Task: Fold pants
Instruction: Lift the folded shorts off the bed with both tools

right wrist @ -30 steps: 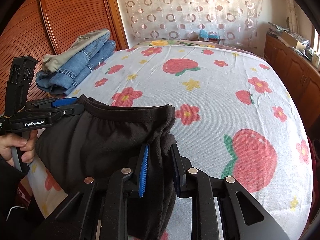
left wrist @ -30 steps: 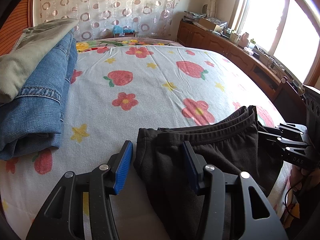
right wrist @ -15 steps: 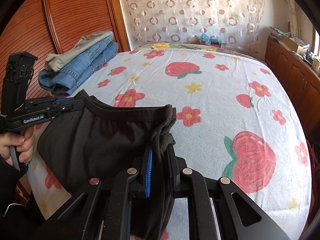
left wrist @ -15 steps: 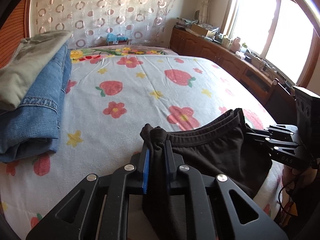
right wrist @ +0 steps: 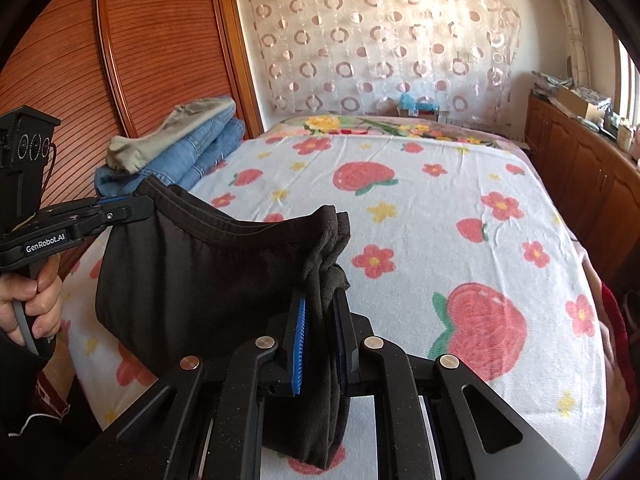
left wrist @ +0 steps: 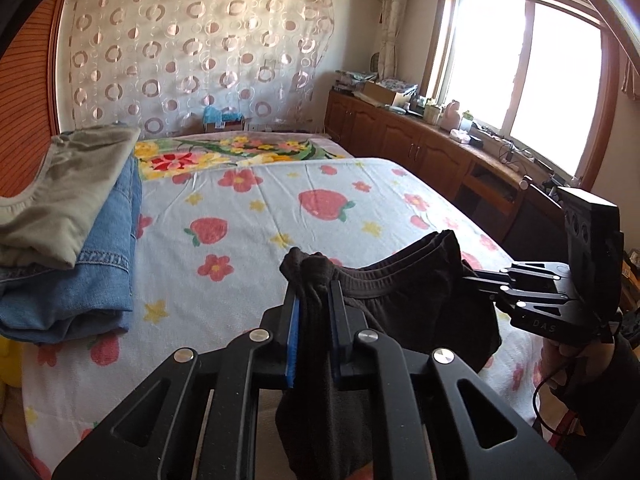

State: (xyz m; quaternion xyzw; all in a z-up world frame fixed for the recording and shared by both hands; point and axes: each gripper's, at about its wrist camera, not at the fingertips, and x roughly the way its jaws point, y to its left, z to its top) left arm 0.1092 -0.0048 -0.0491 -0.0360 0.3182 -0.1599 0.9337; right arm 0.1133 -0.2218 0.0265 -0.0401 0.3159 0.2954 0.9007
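Black pants (right wrist: 192,276) hanging above the bed (right wrist: 440,208), waistband corners pinched tight in left gripper (left wrist: 314,300) and right gripper (right wrist: 322,308) fingers, folding seemingly only beginning, laying flat and creasing remaining.

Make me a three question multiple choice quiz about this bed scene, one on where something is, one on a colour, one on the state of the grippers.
1. Where does the folded jeans stack lie?
A. on the bed beside the wooden headboard
B. on the cabinet
C. on the floor

2. What colour are the pants being held?
A. blue
B. black
C. red

3. How do the grippers stand?
A. both open
B. one open
C. both clamped on the waistband

Answers: 1 A, the stack sits at the bed's edge by the wood panel. 2 B, the fabric is black. 3 C, the left gripper and right gripper each pinch a waistband end.
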